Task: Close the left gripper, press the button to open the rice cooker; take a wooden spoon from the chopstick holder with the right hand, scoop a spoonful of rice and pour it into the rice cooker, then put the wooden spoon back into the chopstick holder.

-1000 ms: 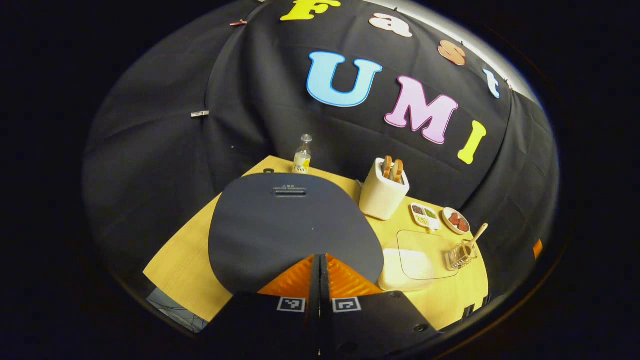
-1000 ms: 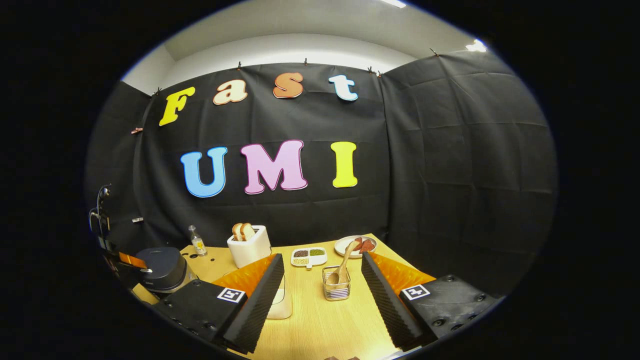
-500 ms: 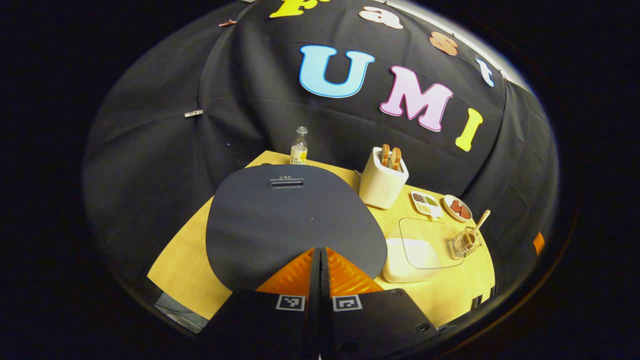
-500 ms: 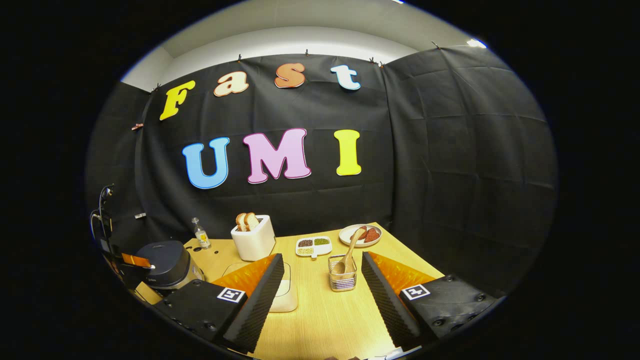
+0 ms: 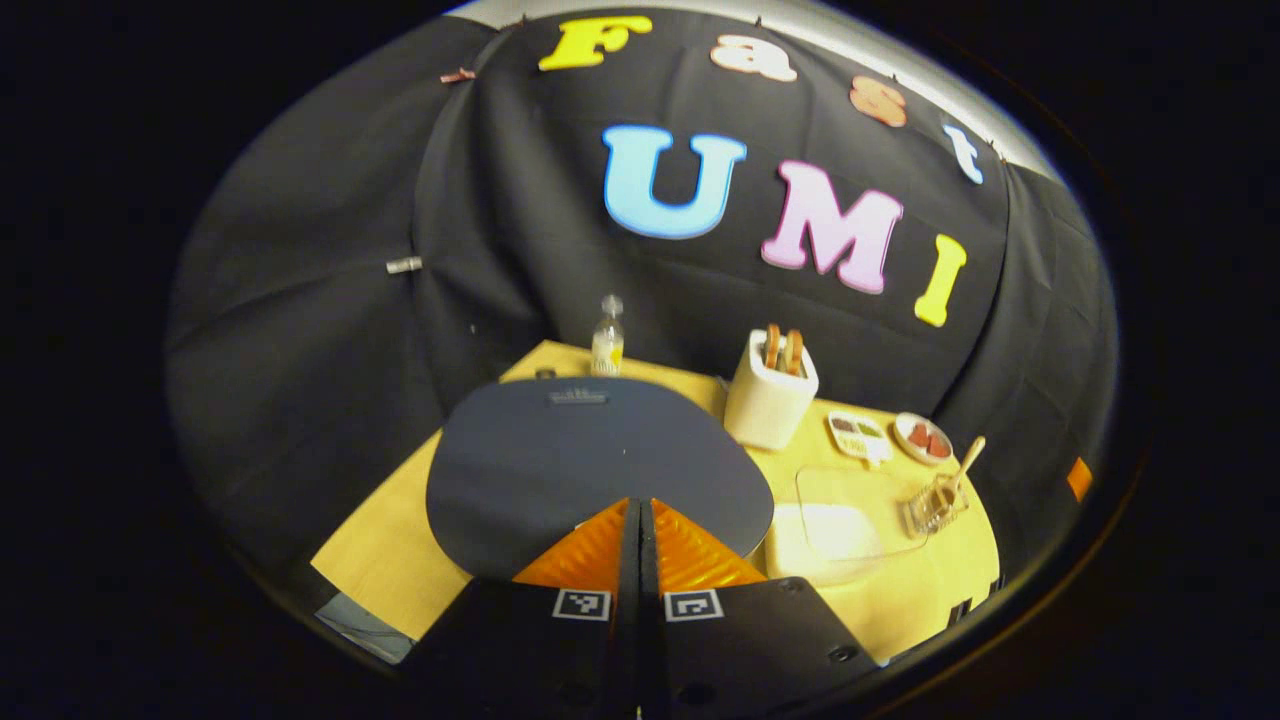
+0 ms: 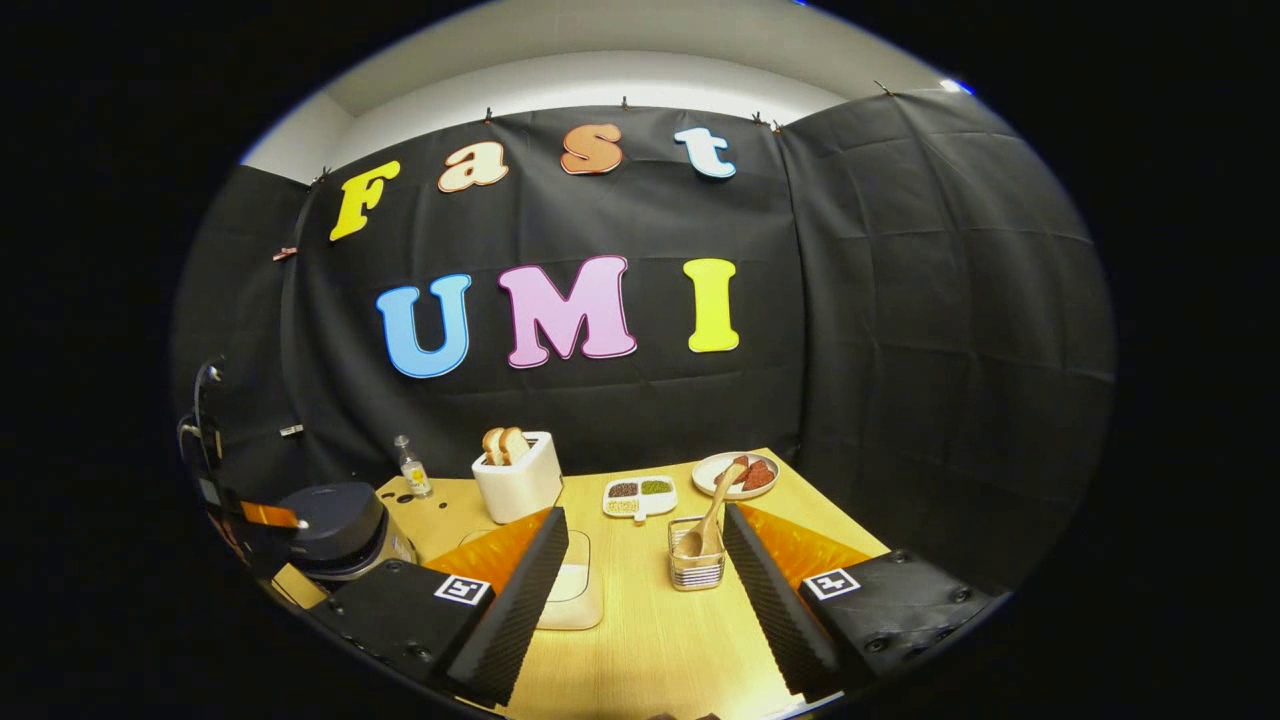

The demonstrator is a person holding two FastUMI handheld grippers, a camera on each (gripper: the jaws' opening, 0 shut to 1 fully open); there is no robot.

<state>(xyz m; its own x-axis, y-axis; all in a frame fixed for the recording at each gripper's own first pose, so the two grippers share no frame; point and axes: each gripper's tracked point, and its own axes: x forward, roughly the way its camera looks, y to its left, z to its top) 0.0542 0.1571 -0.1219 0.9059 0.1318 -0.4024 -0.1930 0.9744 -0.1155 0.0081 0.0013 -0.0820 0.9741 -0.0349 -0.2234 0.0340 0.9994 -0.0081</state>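
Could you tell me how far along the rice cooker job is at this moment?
Done: the left gripper is shut. In hand: it hangs over the rice cooker, whose lid is down. Left: the wooden spoon sits in the chopstick holder, ahead of the open right gripper.

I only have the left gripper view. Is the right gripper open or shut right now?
Observer: Open. The right gripper has its fingers spread wide, holding nothing.
Operator: What is it aimed at?
Observer: The chopstick holder, with the wooden spoon in it, stands ahead between the fingers, untouched.
Operator: From that side, is the lid up?
Observer: No. The rice cooker is shut, with the left gripper at its edge.
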